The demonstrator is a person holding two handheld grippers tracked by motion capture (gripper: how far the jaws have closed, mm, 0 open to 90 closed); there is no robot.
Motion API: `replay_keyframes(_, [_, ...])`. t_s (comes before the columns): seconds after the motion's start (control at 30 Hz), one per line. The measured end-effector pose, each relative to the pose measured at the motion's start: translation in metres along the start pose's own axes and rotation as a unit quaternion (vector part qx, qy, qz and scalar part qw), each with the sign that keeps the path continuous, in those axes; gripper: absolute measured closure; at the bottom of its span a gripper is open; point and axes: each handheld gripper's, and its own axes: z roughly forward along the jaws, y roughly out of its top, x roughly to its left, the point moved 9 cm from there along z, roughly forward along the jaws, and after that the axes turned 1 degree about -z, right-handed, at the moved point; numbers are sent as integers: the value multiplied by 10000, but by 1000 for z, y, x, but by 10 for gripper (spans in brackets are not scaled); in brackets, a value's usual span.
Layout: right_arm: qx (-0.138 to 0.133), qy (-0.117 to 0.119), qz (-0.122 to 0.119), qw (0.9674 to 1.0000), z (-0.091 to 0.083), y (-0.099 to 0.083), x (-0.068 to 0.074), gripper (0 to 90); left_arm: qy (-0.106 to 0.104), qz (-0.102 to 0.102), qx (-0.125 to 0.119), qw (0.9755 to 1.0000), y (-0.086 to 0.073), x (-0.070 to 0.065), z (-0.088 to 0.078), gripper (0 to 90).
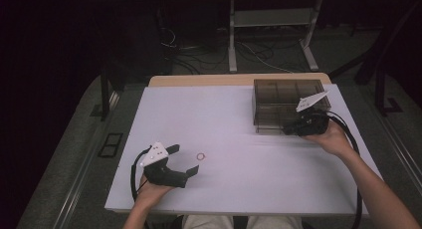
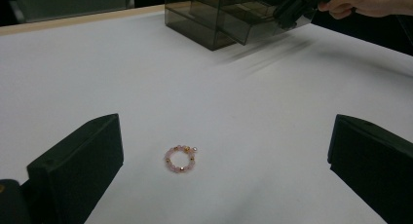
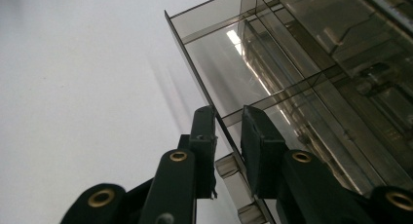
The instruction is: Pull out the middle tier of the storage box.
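Right gripper [image 3: 228, 131] clamped on the front wall of the smoky drawer [image 3: 214, 53], thin panel pinched between its two jaws, drawer box [image 1: 283, 104] just beyond. Left gripper [image 2: 224, 156] held wide apart, untouched bead ring [image 2: 181, 158] lying on the white table [image 1: 224, 119] midway between the jaws.

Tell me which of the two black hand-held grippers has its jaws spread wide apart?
The left gripper, near the small pink beaded ring, stands wide open; the right gripper is pinched on the front wall of the smoky transparent plastic drawer box.
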Motion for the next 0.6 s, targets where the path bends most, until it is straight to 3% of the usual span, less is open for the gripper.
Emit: replay_keyframes(0.6, [21,37,-22,10000,-3,-5,7,743,2,7,5,10000,0,-1,0,0])
